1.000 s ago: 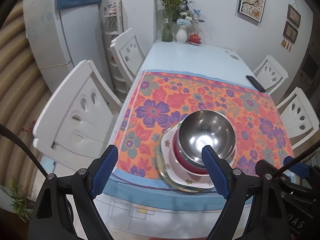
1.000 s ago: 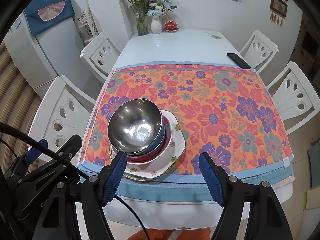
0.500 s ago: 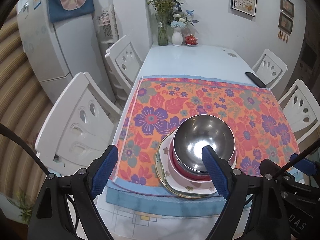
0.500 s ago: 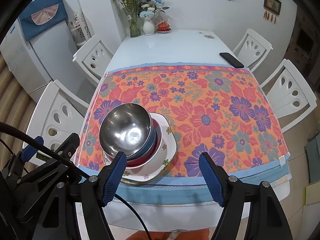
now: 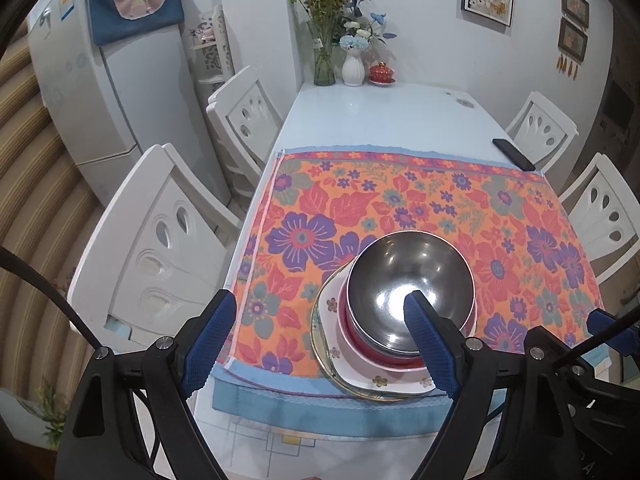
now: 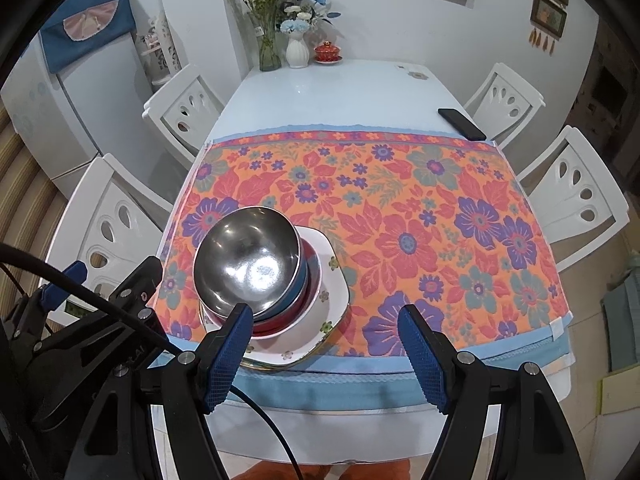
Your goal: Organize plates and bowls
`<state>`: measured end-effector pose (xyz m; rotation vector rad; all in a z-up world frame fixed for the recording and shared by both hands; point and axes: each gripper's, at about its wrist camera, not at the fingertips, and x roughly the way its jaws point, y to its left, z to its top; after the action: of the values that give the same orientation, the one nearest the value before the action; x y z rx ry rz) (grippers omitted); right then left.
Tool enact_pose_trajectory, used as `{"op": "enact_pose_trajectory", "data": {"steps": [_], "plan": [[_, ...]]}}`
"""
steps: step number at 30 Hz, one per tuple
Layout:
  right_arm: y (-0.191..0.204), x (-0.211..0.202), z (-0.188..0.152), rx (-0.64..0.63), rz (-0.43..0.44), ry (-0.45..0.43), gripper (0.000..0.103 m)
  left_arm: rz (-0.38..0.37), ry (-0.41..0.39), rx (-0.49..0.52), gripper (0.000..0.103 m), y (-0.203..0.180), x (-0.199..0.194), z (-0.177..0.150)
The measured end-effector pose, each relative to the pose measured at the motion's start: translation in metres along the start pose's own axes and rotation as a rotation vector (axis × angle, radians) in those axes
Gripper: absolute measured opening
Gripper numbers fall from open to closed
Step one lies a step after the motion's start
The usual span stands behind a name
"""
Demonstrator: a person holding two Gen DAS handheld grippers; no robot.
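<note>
A steel bowl tops a stack of a blue bowl, a red bowl, a white flowered plate and a rimmed plate beneath, near the front edge of a floral cloth. My left gripper hovers open above the stack's left side, holding nothing. My right gripper is open too, above the front edge just right of the stack, with nothing between its fingers.
A black phone lies at the table's right edge. Vases of flowers and a red lidded cup stand at the far end. White chairs flank both sides; a fridge stands left.
Both views have shifted slightly, as the left gripper rolled a little; the stack now sits a bit nearer the frames' middle. Bowls, plates and both gripper openings are unchanged.
</note>
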<state>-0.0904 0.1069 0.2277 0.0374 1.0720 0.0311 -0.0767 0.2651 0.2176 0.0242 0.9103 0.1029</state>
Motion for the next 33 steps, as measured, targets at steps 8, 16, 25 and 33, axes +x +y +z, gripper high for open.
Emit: {"op": "enact_pose_trajectory", "data": {"steps": [8, 16, 25, 33], "plan": [[-0.001, 0.002, 0.001, 0.003, -0.007, 0.008, 0.073, -0.002, 0.016, 0.004, 0.085, 0.0, 0.004, 0.001], [0.002, 0.009, 0.003, 0.005, 0.005, 0.024, 0.073, 0.014, 0.028, 0.005, 0.085, 0.002, 0.008, 0.002], [0.007, 0.014, 0.005, -0.004, 0.0, 0.028, 0.073, 0.04, 0.028, 0.015, 0.085, 0.004, 0.013, 0.002], [0.009, 0.017, 0.005, 0.002, 0.002, 0.036, 0.073, 0.069, 0.011, 0.038, 0.085, 0.003, 0.013, 0.003]]}}
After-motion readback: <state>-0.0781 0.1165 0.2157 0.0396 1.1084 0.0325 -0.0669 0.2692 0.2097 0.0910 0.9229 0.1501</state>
